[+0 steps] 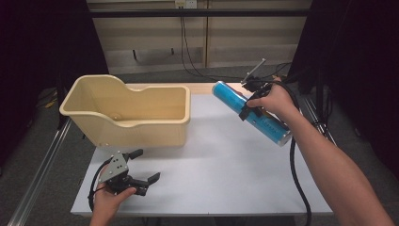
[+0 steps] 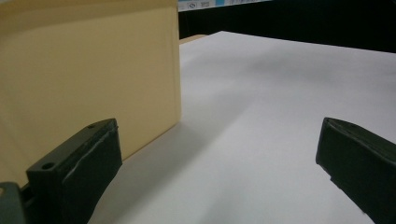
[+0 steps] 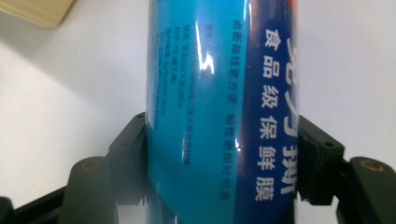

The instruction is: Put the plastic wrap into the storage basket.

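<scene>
White table [image 1: 221, 165] under the high view: beige bin [image 1: 127, 110] at back left, left tool [image 1: 143, 165] low beside it with jaws spread and empty, right tool [image 1: 249, 101] holding a blue tube [image 1: 251, 113] tilted above the table's right side. Left gripper view: jaws wide apart, bin wall close by. Right gripper view: both jaws clamped against the tube's sides.

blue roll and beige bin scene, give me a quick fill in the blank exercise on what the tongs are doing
1. The right tongs are shut on the ____ roll, held in the air above the table.
2. The left tongs stand ____, with nothing between them.
3. The beige bin stands on the table's ____ side in the high view.
4. Inside, the bin is ____.

Missing words: blue; open; left; empty
</scene>
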`<state>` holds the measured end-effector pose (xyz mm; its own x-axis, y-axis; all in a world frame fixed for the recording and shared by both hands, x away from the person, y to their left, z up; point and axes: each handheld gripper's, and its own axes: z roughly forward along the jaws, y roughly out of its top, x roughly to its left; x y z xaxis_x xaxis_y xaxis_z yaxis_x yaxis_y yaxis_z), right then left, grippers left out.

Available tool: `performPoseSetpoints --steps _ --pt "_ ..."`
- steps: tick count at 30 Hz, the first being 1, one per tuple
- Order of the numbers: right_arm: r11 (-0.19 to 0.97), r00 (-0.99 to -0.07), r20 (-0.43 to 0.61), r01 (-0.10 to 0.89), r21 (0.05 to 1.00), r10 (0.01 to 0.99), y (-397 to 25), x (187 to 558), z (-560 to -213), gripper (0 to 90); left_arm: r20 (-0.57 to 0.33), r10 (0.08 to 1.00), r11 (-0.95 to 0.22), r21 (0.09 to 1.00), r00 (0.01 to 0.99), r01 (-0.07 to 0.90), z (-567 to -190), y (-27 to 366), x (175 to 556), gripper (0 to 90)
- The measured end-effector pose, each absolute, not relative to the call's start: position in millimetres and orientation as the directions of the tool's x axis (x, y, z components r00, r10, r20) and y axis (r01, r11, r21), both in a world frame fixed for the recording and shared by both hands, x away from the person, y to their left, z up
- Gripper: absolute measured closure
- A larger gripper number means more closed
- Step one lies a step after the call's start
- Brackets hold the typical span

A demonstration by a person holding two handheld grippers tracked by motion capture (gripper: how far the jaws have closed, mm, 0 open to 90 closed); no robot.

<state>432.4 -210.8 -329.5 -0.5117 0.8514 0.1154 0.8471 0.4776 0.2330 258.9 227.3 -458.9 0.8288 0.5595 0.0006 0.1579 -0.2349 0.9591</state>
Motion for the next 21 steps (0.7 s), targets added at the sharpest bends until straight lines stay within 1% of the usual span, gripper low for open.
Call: performPoseSetpoints --steps 11,15,17,21 --pt "0.517 -0.559 0.112 0.814 0.266 0.821 -202.8 436.9 -297.9 32.5 -0.007 0.559 -0.225 0.961 0.829 0.16 -458.4 227.6 258.4 0.0" --pt "0.536 -0.58 0.104 0.796 0.281 0.808 -197.8 438.5 -290.2 32.5 -0.003 0.56 -0.225 0.962 0.828 0.156 -457.9 228.3 258.3 0.1" --pt "0.535 -0.581 0.118 0.798 0.279 0.805 -195.2 438.9 -286.7 32.4 -0.004 0.561 -0.222 0.963 0.827 0.155 -458.0 228.4 258.3 0.0" --pt "0.558 -0.603 0.109 0.782 0.278 0.79 -188.7 439.4 -282.5 32.5 -0.006 0.56 -0.22 0.963 0.828 0.155 -457.7 228.8 258.3 0.0"
